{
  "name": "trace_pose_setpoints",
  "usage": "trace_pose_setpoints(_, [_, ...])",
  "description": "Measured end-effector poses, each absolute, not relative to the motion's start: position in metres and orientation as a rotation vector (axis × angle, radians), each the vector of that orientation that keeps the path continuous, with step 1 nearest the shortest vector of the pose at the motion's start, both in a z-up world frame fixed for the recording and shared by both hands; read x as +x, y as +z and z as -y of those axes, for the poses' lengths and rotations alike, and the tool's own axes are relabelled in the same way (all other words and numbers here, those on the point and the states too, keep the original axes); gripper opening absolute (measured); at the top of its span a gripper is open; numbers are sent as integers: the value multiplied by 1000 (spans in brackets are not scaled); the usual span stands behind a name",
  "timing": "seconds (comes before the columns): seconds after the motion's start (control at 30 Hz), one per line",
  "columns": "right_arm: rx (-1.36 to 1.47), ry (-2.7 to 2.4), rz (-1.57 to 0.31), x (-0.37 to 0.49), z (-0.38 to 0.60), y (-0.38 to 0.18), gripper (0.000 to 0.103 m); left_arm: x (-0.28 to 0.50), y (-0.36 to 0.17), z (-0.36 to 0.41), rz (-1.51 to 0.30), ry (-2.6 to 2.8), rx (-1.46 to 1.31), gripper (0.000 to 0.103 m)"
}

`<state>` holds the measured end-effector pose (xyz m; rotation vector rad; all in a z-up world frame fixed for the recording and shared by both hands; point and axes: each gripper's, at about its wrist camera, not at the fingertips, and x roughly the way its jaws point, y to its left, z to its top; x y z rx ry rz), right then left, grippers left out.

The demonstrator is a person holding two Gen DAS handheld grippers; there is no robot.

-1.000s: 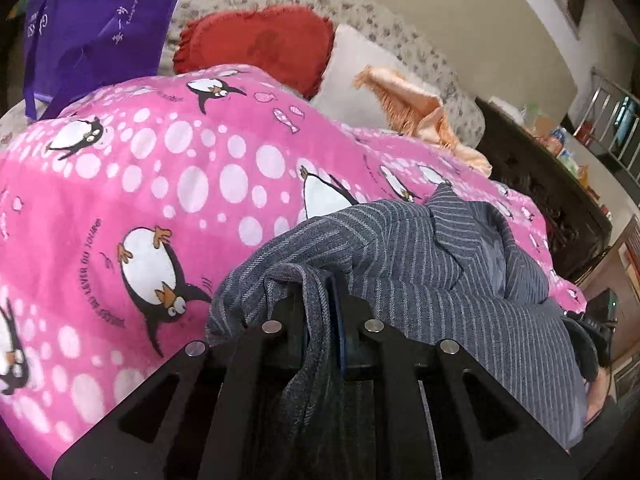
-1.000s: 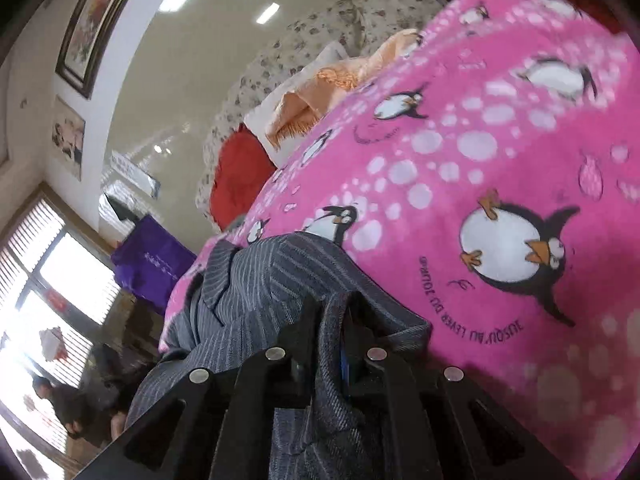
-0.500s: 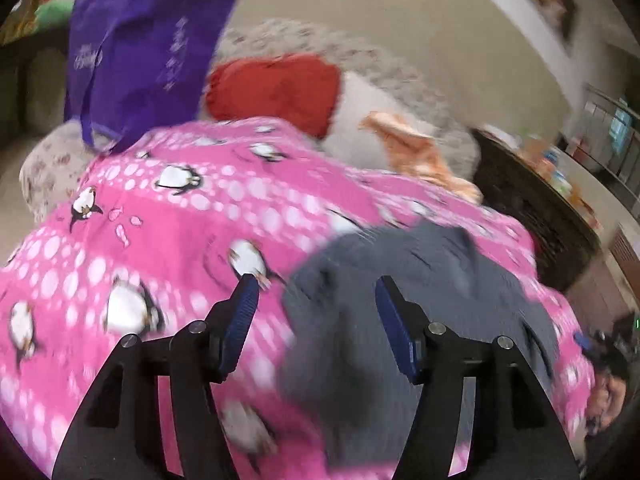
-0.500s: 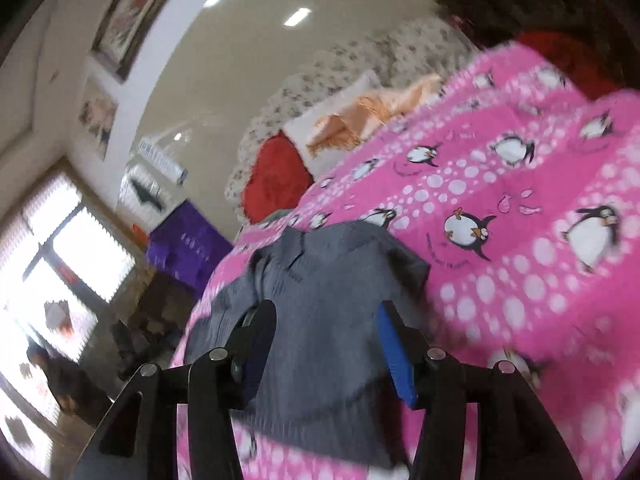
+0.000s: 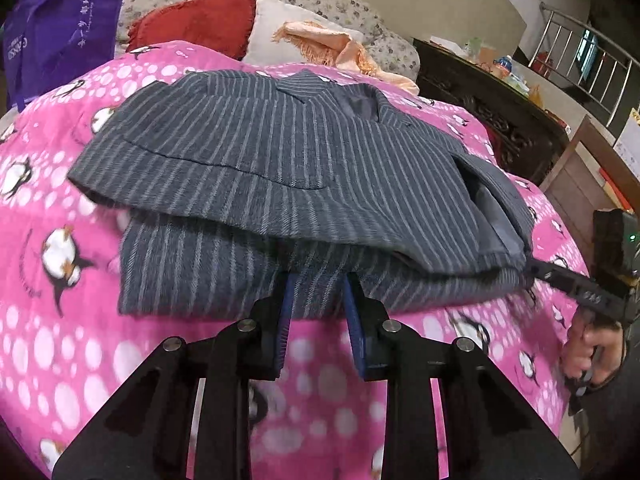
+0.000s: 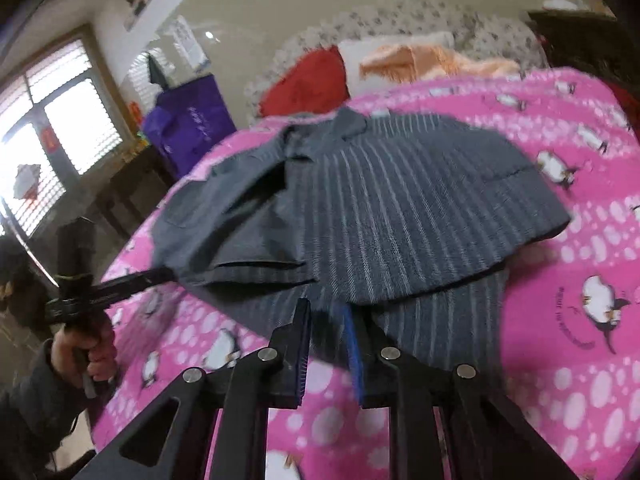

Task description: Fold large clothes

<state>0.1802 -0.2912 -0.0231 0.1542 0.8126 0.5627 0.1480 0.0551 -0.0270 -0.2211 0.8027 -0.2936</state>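
Note:
A grey striped jacket (image 5: 304, 148) lies folded in two layers on the pink penguin blanket (image 5: 60, 340). My left gripper (image 5: 319, 294) sits low at the lower layer's near edge; its jaws are closing, and the cloth edge lies between the blue pads (image 5: 285, 312) without being pinched. The right wrist view shows the same jacket (image 6: 400, 208), with my right gripper (image 6: 326, 312) closing at its near hem and cloth between the pads. A hand (image 5: 592, 356) holds the right gripper (image 5: 536, 270) at the jacket's right corner. The left gripper (image 6: 168, 276) reaches the left corner.
At the head of the bed lie a red cushion (image 5: 200, 20), a white pillow (image 5: 276, 24) and an orange fringed cloth (image 5: 328, 40). A purple bag (image 5: 60, 28) hangs at the far left. Dark wooden furniture (image 5: 500, 120) stands along the right side. A window (image 6: 52, 140) lights the room.
A second ago both grippers were shut on bunched jacket cloth. They opened wide, let it drop flat onto the blanket and drew back; now both jaws stand narrower at its near edge.

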Motion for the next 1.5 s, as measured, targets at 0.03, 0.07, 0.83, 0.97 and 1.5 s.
trace_pose_setpoints(0.03, [145, 534, -816, 185, 289, -26, 16, 154, -27, -53, -807, -293, -218, 24])
trace_pose_setpoints(0.07, [141, 516, -817, 190, 287, -27, 16, 156, -27, -54, -810, -292, -220, 24])
trace_pose_setpoints(0.83, [207, 460, -589, 352, 277, 33, 14, 323, 32, -89, -642, -91, -351, 24])
trace_pose_setpoints(0.97, [247, 390, -513, 349, 294, 45, 15, 305, 25, -107, -603, 7, -385, 24])
trace_pose_setpoints(1.5, [215, 329, -591, 313, 307, 42, 17, 267, -1, -137, -543, 23, -516, 24])
